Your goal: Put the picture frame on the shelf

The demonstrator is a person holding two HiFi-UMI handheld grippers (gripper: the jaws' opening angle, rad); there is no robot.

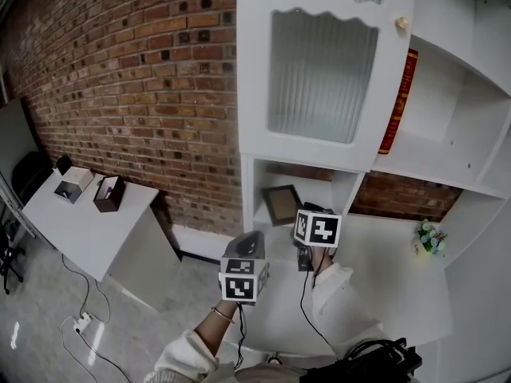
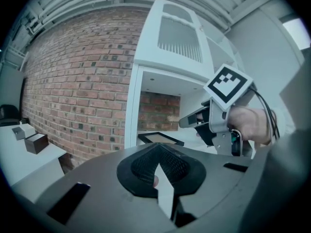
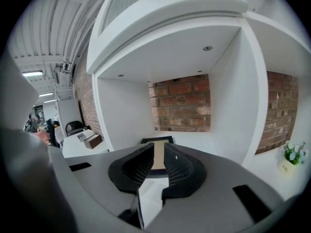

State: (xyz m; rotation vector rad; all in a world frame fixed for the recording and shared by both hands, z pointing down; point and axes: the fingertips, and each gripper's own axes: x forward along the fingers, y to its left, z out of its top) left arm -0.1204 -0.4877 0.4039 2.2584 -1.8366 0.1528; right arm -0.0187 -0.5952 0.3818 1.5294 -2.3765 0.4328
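Note:
The dark picture frame (image 1: 283,203) lies flat in the lower left compartment of the white shelf unit (image 1: 383,166). It also shows in the left gripper view, frame (image 2: 160,138), and just beyond the jaws in the right gripper view, frame (image 3: 156,140). My right gripper (image 1: 307,211) hovers at the mouth of that compartment, its jaws slightly apart with nothing between them, right gripper (image 3: 158,148). My left gripper (image 1: 246,244) hangs lower and to the left, outside the shelf, jaws closed on nothing, left gripper (image 2: 156,147). The right gripper (image 2: 188,121) and the hand holding it appear in the left gripper view.
A ribbed-glass cabinet door (image 1: 319,74) hangs above the compartment. A red book (image 1: 397,102) stands on the upper right shelf and a small flower pot (image 1: 429,238) sits on the lower right ledge. A white table (image 1: 88,230) with small boxes stands by the brick wall at left.

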